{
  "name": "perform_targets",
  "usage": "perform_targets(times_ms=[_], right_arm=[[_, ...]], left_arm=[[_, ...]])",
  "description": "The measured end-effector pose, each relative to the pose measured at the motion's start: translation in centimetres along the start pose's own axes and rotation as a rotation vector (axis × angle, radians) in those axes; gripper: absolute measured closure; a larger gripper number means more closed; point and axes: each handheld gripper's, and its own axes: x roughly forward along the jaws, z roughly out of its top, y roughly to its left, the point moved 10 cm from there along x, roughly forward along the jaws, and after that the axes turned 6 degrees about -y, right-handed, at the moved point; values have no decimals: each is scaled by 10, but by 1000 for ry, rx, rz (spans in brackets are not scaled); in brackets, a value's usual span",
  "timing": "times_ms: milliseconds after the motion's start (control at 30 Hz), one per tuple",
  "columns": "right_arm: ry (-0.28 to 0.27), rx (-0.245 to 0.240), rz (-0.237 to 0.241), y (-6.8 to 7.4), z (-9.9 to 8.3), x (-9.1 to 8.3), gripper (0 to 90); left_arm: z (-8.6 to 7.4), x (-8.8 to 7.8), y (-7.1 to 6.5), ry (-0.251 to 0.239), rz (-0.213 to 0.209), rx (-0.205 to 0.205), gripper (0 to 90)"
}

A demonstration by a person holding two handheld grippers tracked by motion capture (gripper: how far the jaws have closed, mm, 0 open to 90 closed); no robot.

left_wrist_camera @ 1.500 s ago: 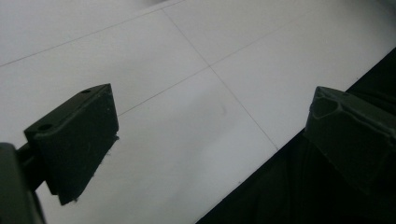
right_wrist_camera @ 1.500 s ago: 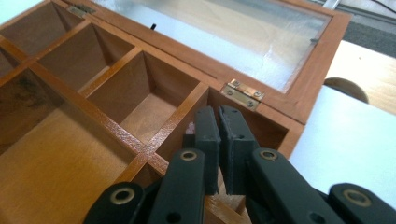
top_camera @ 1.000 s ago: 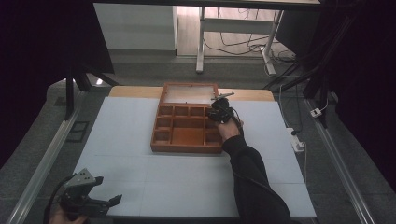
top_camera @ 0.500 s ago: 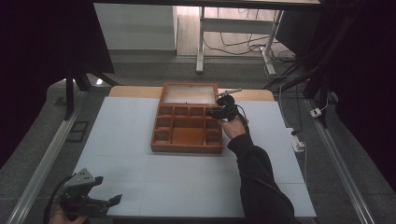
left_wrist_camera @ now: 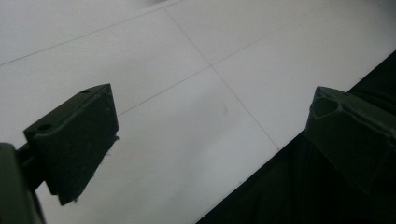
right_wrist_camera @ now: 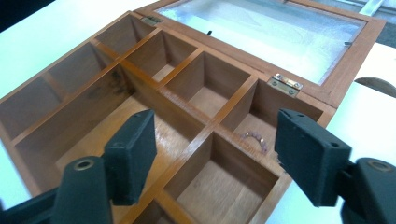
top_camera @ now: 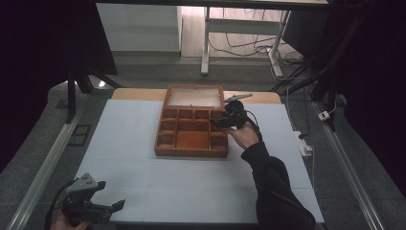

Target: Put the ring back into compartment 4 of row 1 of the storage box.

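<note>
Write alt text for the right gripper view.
The right gripper, jaws wide apart and empty, hangs over an open wooden compartment box. A small beaded bracelet lies in one corner compartment near the hinged glass lid.

The left claw (left_wrist_camera: 210, 140) hangs with jaws wide apart above the white desk (left_wrist_camera: 187, 70), gripping nothing.

Dim room with dark, murky edges — the pale bench (top_camera: 143, 143) catches soft overhead light, and the box lid (right_wrist_camera: 261, 28) shows hazy glare.
</note>
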Motion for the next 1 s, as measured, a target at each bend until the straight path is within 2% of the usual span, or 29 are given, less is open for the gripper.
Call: perform_targets(times_ms=[167,333,533,800,1000], right_arm=[[13,-15,16,8,-8,-9,156],[12,-24,33,15,-17,-16,97],[52,-30,65,26,-32,-20,31],[72,-76,68,37,-45,-27,0],[82,-104,58,41,-54,-30,0]], left_arm=[[0,0,0,1,0,-2,29],[0,0,0,-1,1,-4,28],[1,0,-1,-5,-1,3,26],[1,-1,-1,-10,-4,9,25],[1,-3,-2,-27,-14,0,20]])
